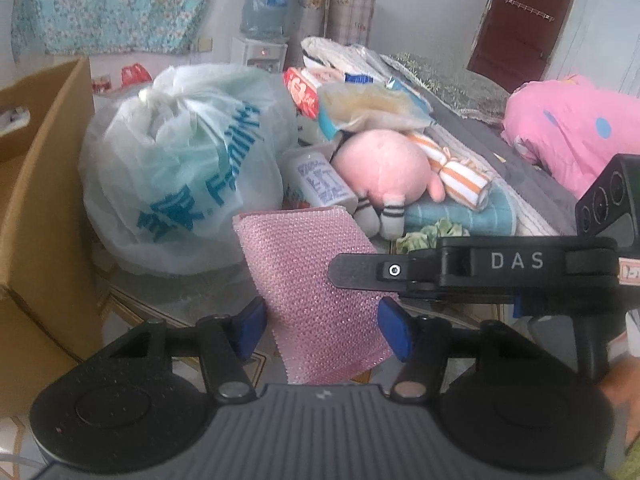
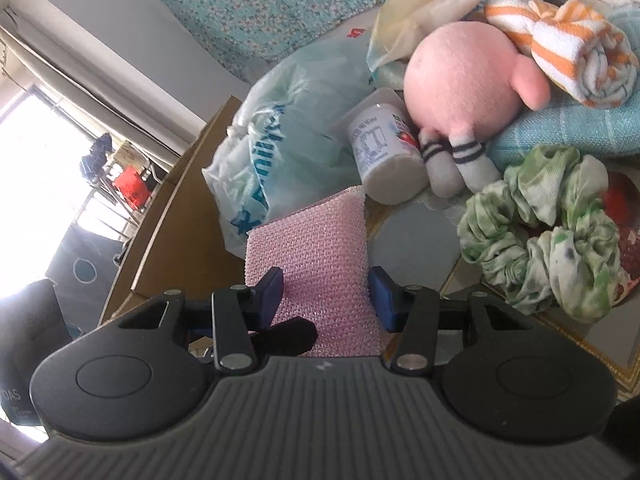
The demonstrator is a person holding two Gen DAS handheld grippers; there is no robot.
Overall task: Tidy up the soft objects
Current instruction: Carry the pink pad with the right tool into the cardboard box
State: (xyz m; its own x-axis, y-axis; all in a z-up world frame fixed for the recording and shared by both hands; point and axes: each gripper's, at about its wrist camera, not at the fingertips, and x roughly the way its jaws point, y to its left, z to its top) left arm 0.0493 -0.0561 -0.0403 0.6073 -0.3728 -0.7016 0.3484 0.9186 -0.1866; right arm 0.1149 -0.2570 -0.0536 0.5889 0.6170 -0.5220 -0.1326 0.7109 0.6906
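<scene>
A pink glittery scrub sponge (image 1: 316, 284) stands between the blue pads of my left gripper (image 1: 323, 330), which closes on its sides. My right gripper (image 2: 325, 298) also closes on the same sponge (image 2: 316, 256), and its black finger (image 1: 360, 272) crosses in front of the sponge in the left wrist view. Behind lie a pink plush toy (image 1: 380, 168) (image 2: 464, 84), an orange-striped rolled cloth (image 1: 460, 168) (image 2: 568, 56), a folded teal towel (image 1: 460, 212) (image 2: 568, 128) and a green scrunchie (image 2: 548, 232).
A tied white plastic bag (image 1: 180, 168) (image 2: 280, 120) sits left of the sponge, beside a cardboard box (image 1: 36, 208). A small white bottle (image 1: 320, 180) (image 2: 384, 148) lies by the plush. Packets (image 1: 368, 104) pile behind. A pink blanket (image 1: 572, 128) lies at right.
</scene>
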